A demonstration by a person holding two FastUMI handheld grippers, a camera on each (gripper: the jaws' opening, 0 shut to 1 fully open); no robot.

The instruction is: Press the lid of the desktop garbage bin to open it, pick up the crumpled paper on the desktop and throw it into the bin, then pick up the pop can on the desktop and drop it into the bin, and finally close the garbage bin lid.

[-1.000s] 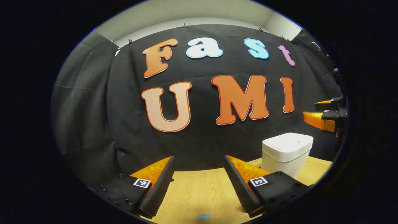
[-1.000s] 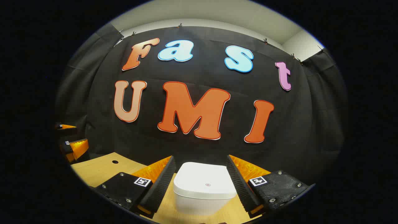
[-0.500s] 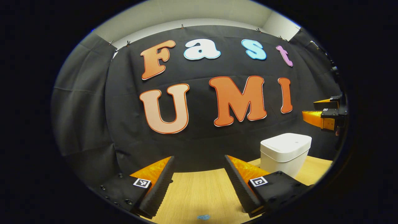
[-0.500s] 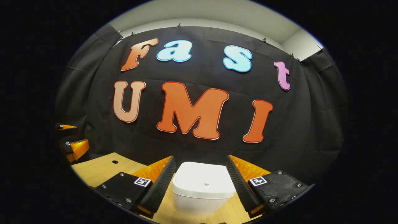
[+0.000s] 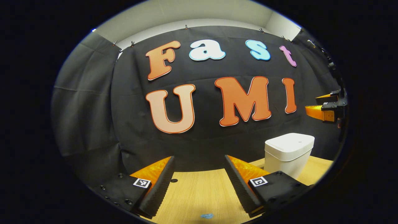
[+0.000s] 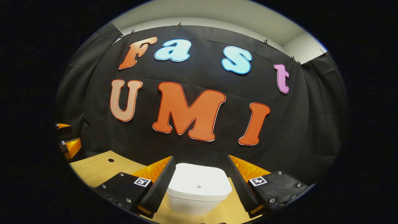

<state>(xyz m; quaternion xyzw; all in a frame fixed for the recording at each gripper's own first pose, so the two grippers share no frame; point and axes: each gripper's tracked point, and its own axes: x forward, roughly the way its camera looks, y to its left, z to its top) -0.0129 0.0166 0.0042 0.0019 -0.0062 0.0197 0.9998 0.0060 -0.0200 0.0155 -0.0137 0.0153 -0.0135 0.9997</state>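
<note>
Bin (image 6: pixel 199 193) first: a white desktop garbage bin stands upright on the pale wooden table (image 6: pixel 96 168), its lid (image 6: pixel 200 183) shut flat on top with a small dot near the lid's middle. In the right gripper view it sits straight ahead and below, framed in the gap between the fingers, with its wider side facing the camera and its body narrowing toward the base. The right gripper (image 6: pixel 199 180) hangs above it with its fingers spread wide, one to either side of the lid and clear of it, holding nothing. In the left gripper view the same bin (image 5: pixel 289 154) stands off to the right near the table's far edge, close to the black cloth wall (image 5: pixel 93 109), one corner turned toward the camera so that two side walls show under the closed lid (image 5: pixel 290 141). The right gripper (image 5: pixel 325 110) shows there at the far right edge, higher than the lid. The left gripper (image 5: pixel 199 179) is over bare tabletop (image 5: pixel 199 193) well to the side of the bin, its fingers spread apart and empty. A small dark hole (image 5: pixel 174 180) lies in the wood just beside its left finger, and a small blue mark (image 5: pixel 206 215) lies on the wood nearer the camera. The left gripper (image 6: pixel 70 144) shows at the far left edge of the right gripper view.
</note>
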